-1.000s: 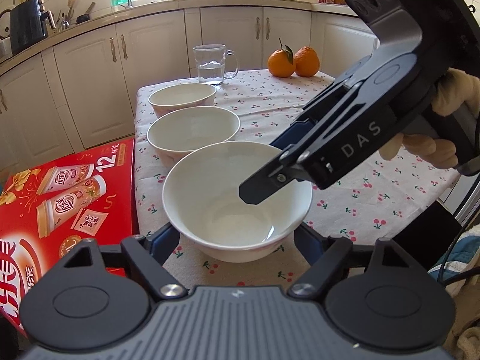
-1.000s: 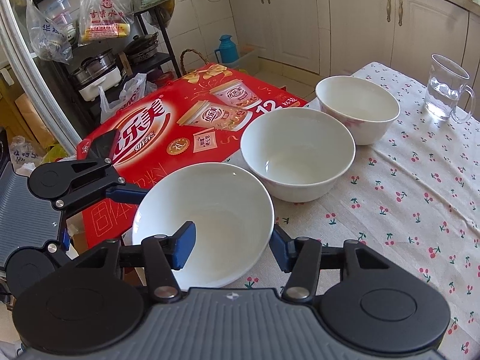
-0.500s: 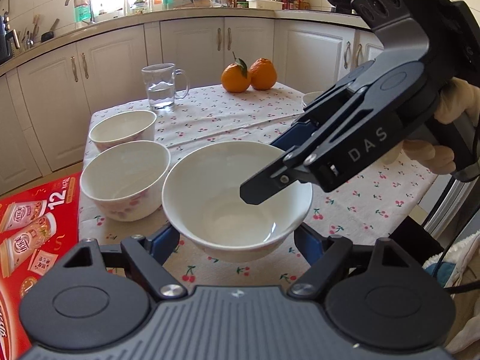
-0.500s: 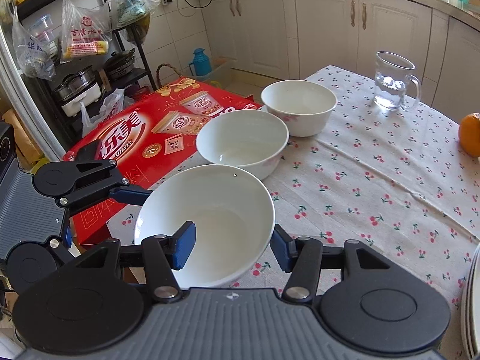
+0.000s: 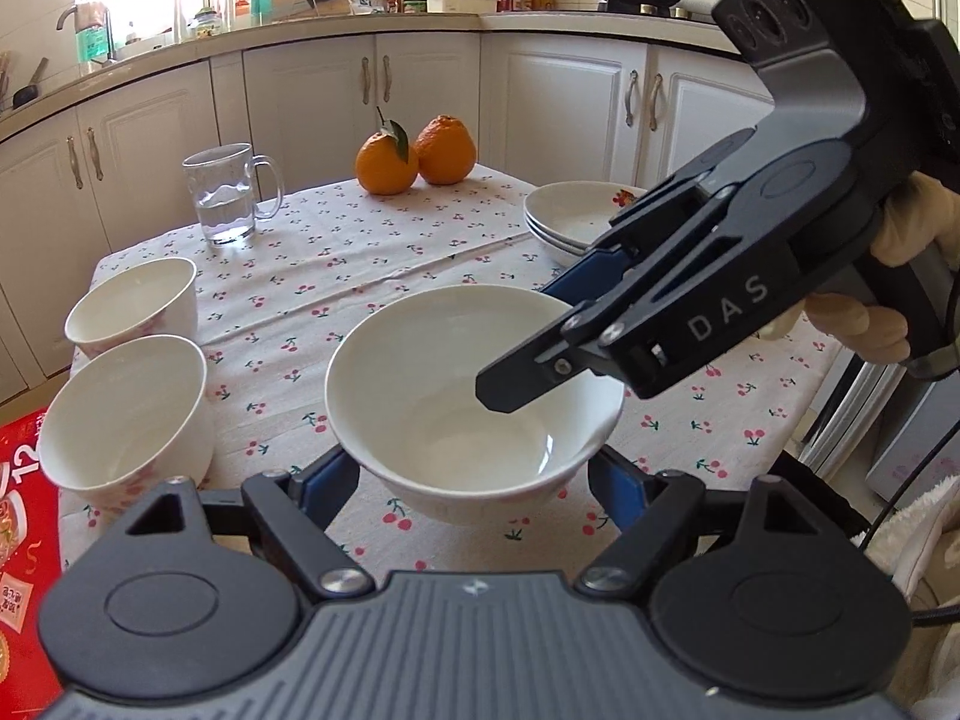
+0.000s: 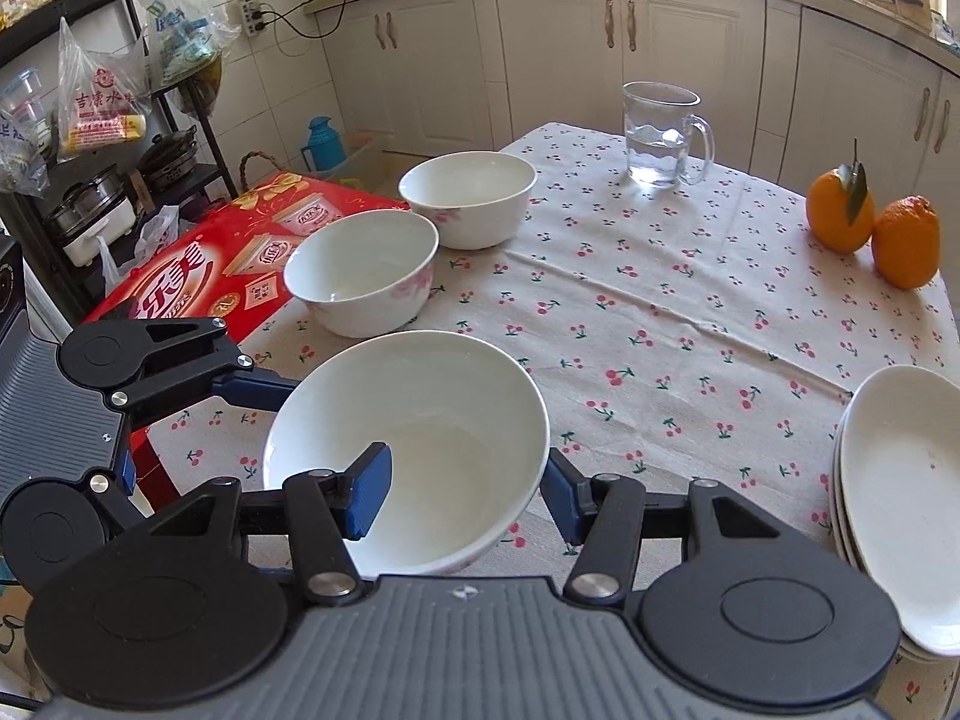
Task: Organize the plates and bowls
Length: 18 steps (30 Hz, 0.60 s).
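Gripping the rim of a wide white ceramic bowl [image 6: 414,426], the right gripper [image 6: 462,489] has one blue pad inside and one outside the wall. The left gripper [image 5: 474,483] brackets the same bowl's base with its jaws spread; whether its pads press cannot be told. Beyond stand two smaller white bowls [image 6: 363,270] on the cherry-print tabletop [image 6: 660,324], and a stack of white plates [image 6: 900,492] lies at the right.

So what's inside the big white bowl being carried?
The bowl holds no food or liquid. One blue finger of the right gripper reaches inside the rim; the other is outside. That finger hides a small patch of the inner wall.
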Motion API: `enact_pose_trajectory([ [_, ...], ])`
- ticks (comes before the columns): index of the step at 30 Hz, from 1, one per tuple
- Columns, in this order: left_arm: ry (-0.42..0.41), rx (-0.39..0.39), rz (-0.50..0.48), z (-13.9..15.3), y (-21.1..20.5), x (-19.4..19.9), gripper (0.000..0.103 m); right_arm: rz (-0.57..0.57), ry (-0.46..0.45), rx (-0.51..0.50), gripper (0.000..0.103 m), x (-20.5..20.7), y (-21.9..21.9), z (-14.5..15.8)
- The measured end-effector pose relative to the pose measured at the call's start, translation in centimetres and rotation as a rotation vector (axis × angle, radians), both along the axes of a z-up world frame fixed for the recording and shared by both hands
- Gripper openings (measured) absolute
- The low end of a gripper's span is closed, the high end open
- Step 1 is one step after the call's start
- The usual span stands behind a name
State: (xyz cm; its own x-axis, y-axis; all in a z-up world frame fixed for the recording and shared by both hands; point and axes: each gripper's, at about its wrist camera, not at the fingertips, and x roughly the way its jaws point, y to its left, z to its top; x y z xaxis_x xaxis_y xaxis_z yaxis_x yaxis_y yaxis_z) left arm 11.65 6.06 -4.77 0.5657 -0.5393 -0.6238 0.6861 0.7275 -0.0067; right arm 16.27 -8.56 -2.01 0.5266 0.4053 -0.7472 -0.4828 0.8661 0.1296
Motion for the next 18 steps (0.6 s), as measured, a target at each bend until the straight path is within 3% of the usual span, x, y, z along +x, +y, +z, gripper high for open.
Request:
enact_pose_trajectory([
  [18,0.03,0.007,-0.027,-0.9,-2.1,1.2,0.083,-0.053,0.025,0.013,0.061,0.7,-2.6,-1.5],
])
